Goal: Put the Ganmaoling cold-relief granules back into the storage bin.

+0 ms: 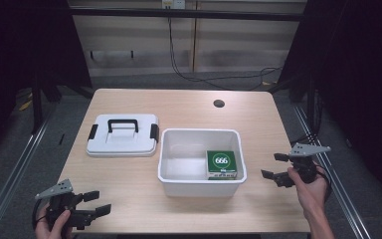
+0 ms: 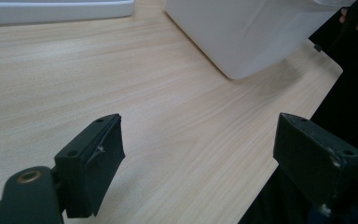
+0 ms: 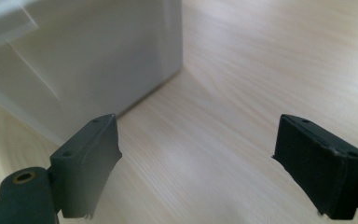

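White bin (image 1: 199, 184) open, lid (image 1: 123, 135) just left of it: both grippers' fingers wide and empty, left gripper (image 1: 98, 202) best sent to lid handle (image 1: 123, 123).

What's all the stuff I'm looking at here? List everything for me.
Bin: one, white, open, middle of the table.
Box: one, green with "666" on top, inside the bin at its right end.
Lid: one, white with black handle and clips, flat on the table left of the bin.
Table: one, light wood, with a dark round hole near its far edge.
Cables: black, on the floor behind the table.
Left hand-held gripper: one, black, open, near left corner.
Right hand-held gripper: one, black, open, right of the bin.
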Tool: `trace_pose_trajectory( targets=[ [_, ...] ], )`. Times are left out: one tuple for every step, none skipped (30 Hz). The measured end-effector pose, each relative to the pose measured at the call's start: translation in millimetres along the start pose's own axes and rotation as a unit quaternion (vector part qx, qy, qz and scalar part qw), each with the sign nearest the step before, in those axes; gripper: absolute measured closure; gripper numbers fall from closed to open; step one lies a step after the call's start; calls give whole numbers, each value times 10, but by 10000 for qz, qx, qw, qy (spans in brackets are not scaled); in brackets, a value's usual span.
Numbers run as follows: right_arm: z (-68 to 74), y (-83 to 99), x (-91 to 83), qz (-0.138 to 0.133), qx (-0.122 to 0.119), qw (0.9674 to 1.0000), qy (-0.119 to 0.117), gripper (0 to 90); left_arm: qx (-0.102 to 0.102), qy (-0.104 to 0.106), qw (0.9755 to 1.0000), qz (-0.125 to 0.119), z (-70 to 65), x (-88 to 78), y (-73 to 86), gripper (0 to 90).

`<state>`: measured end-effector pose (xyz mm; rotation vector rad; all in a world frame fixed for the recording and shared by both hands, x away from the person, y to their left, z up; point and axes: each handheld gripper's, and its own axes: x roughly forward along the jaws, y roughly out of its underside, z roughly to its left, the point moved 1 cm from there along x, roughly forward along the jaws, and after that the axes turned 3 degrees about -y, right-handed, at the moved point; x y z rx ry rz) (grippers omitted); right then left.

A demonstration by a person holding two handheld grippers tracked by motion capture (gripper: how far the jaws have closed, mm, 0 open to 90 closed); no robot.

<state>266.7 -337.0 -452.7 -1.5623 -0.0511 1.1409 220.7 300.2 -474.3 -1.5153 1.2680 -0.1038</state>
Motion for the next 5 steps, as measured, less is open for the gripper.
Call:
trace_pose_trajectory(
  targets=[
    [-18,34,13,109,22,9999,3,133,-3,1,10000,1,0,-1,0,160],
    [-33,61,24,179,57,9998,-21,135,-3,-20,10000,3,1,0,0,160],
    [-44,83,27,179,82,9998,-18,135,0,-36,10000,17,3,2,0,160],
    [-47,96,29,151,112,9998,-22,135,-9,-62,10000,19,5,6,0,160],
    [-50,104,35,144,106,9998,-32,135,7,-80,10000,39,9,7,1,160]
  ],
)
